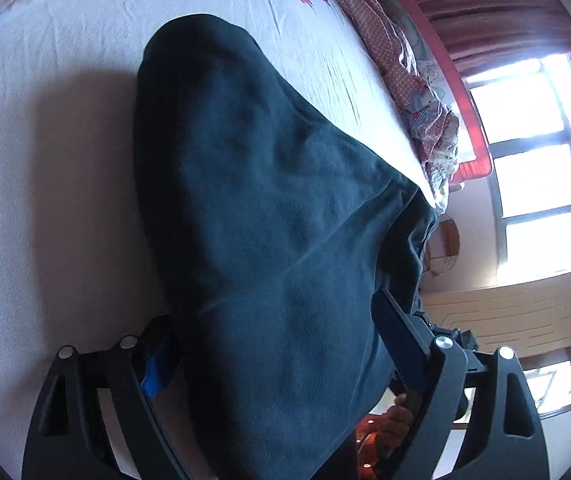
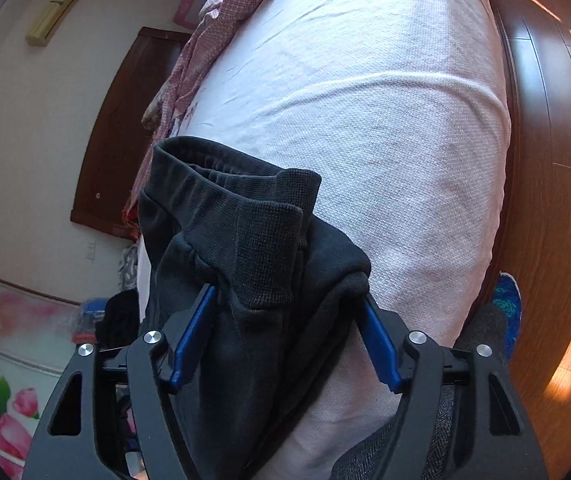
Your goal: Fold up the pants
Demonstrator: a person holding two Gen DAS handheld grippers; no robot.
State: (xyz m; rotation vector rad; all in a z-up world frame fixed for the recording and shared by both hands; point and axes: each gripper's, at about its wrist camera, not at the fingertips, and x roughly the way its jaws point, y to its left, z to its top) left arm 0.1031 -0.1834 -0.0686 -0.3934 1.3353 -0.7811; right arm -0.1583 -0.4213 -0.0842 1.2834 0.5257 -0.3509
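Pants hang between your two grippers above the bed, dark cloth bunched in both. Your left gripper has its fingers set wide, and the cloth fills the whole gap between them; its blue pads press the fabric from either side, so it holds the pants. From there the long axis runs straight ahead and slightly left, away from the gripper, ending in a rounded fold over the sheet. To the right of that gripper lie a patterned quilt and, farther right, a window.

Your right gripper likewise holds the pants, its fingers moderately spread with bunched fabric clamped between them. The ribbed waistband stands just ahead of the fingertips, opening upward and leaning left. The bed stretches ahead and right; a wood floor lies farthest right.
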